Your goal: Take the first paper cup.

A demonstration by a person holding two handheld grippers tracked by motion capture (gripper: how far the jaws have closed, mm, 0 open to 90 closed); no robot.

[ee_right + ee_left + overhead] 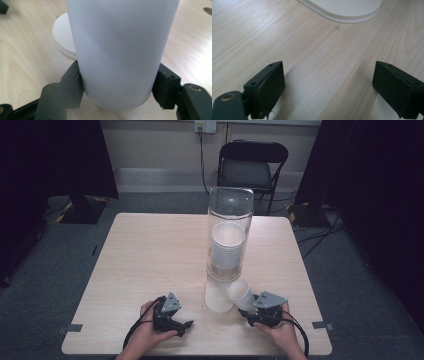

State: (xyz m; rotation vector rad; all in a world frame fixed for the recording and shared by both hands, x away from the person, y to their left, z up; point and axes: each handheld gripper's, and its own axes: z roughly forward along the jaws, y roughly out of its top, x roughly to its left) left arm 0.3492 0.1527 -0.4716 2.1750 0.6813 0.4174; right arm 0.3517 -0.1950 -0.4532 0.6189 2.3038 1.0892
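Note:
A clear tube dispenser [229, 227] stands mid-table with a stack of white paper cups [227, 245] inside it. Below its mouth rests an upside-down white cup [217, 297]. My right gripper [250, 306] is shut on another white cup [241, 293], which tilts up and left; in the right gripper view this cup [120, 50] sits squeezed between both jaws. My left gripper [186, 325] lies low at the front of the table with its jaws wide apart and nothing between them [328, 87]. The rim of the inverted cup [344, 11] shows ahead of it.
The light wooden table [150, 250] has bare room on its left half and behind the dispenser. A black folding chair [251, 165] stands beyond the far edge. Dark curtains hang at both sides, and cables lie on the floor at right.

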